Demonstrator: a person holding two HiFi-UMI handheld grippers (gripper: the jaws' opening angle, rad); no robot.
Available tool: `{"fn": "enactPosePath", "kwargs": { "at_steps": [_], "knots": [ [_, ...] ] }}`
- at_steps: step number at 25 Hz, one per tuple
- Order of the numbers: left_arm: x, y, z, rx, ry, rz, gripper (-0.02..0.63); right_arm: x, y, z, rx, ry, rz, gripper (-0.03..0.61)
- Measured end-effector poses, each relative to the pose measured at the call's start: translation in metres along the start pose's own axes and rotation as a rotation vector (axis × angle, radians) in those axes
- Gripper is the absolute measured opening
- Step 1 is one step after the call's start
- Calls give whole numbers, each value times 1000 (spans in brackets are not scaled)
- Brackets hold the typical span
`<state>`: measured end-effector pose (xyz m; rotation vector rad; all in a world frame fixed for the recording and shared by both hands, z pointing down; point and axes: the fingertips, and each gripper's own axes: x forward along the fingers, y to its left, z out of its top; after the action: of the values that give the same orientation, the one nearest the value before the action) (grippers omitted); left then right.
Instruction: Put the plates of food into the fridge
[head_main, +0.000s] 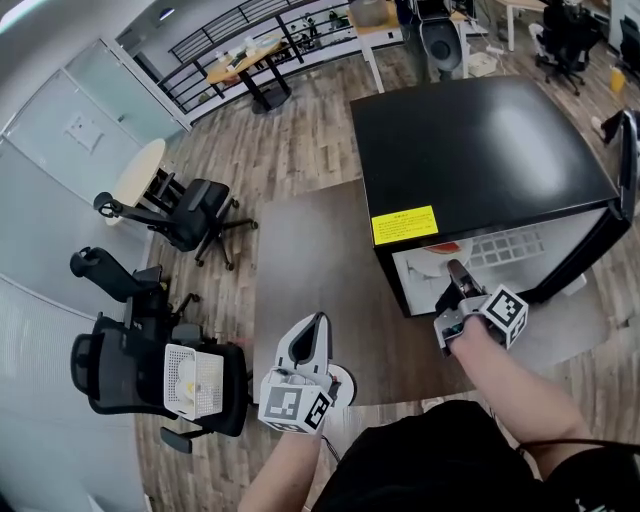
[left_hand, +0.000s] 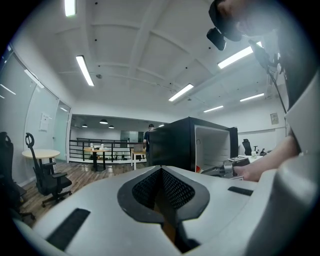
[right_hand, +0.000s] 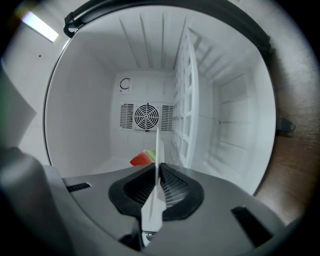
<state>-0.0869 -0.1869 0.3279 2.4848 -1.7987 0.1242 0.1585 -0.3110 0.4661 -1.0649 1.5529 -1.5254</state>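
Fridge (head_main: 470, 150): black, stands on a grey mat (head_main: 310, 290) on the wood floor, door (head_main: 626, 160) swung open at the right. Yellow label (head_main: 404, 225) on the near left corner of its top. White interior, with a round fan vent (right_hand: 146, 116) on the far wall.

Right hand-held gripper (head_main: 456, 272): level, at the mouth of the fridge. Its jaws are clamped on the near rim of a white plate (right_hand: 159, 145), which shows edge-on between the pads in the right gripper view. The plate reaches into the compartment, with a white wire shelf (right_hand: 186, 105) just to its right. I cannot tell whether the plate rests on any surface of the fridge.

Food (right_hand: 142, 159): one red piece and one green piece on the plate, toward the far side. In the head view only a reddish patch shows, just inside the opening.

Left hand-held gripper (head_main: 318, 324): held over the mat, near and to the left of the fridge, well apart from it. Jaws pressed together with nothing between them — the left gripper view shows the dark pads meeting.

Surroundings: two black office chairs (head_main: 185, 215) at the far left, and a round pale counter (head_main: 135, 175) beyond them.
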Motion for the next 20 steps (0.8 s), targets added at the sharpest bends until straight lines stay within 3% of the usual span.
{"fn": "enactPosePath", "kwargs": {
  "at_steps": [8,16,20],
  "knots": [
    [-6,3,-8,6,25,15,5,2,-13,0,51,-11,-35,26],
    [-6,4,-14,3,26,26,5,6,-14,1,37,3,-22,26],
    [-5,-1,-10,4,31,28,5,5,-7,5,-75,3,-41,57]
  ]
}}
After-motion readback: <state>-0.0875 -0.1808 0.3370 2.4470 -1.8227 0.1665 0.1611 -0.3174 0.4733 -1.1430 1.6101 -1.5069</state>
